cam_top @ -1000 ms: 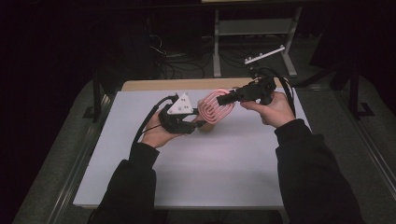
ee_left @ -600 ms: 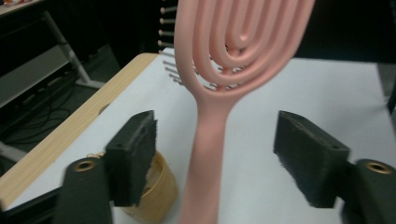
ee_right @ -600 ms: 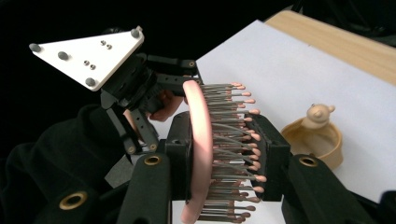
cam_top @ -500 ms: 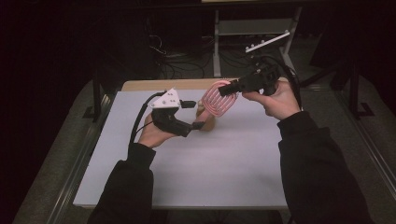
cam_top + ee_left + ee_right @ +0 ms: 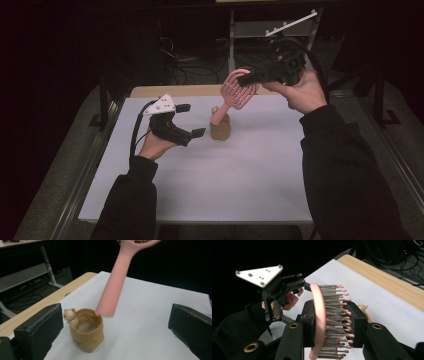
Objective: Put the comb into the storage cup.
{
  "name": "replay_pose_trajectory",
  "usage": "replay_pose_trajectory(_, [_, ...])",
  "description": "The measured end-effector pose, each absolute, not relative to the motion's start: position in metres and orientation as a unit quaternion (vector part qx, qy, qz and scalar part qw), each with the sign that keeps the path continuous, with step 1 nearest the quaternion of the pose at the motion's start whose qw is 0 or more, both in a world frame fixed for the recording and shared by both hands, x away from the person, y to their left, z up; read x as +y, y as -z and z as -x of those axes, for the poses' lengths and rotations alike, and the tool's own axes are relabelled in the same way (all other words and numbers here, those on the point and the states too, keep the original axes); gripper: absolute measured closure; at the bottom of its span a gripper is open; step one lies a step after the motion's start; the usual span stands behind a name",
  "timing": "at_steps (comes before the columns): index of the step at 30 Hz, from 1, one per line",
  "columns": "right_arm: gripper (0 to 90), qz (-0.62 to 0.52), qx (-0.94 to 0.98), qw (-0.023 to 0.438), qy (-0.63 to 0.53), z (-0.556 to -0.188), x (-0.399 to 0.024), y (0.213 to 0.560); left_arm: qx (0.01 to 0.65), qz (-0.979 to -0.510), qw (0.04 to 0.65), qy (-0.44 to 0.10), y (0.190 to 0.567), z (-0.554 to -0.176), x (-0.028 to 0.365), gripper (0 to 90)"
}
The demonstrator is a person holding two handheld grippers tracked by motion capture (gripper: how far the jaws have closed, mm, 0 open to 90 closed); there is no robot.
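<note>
A pink hairbrush (image 5: 237, 93) hangs in the air, its head clamped in my right gripper (image 5: 252, 76) above the table's far middle. Its bristles (image 5: 334, 315) sit between the right jaws, which are shut on the head. The handle (image 5: 112, 285) slants down and its tip hovers at the rim of a small tan cup (image 5: 220, 128) with a little bear figure (image 5: 69, 314) on its edge. My left gripper (image 5: 190, 120) stands open just left of the cup (image 5: 86, 333), holding nothing.
The white table top (image 5: 225, 185) has a wooden strip (image 5: 190, 90) along its far edge. Behind it stand a metal rack (image 5: 270, 27) and cables on the floor. A rail (image 5: 85, 170) runs along the left side.
My right gripper has lifted the brush up and tipped it, so the handle now points down at the cup. The left gripper has let go and drawn back to the left, open.
</note>
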State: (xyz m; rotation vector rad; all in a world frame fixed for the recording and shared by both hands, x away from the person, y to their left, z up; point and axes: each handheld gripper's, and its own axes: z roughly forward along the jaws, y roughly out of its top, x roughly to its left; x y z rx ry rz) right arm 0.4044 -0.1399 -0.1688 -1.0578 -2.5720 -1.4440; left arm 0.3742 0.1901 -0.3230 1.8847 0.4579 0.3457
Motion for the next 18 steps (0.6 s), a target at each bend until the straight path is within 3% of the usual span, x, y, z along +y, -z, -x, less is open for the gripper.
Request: replay_pose_trajectory(18, [63.1,0.379,-0.805,-0.027,0.456,-0.429,-0.149,0.160,0.223,-0.770,0.569,-0.184,0.349,-0.359,0.238,0.0])
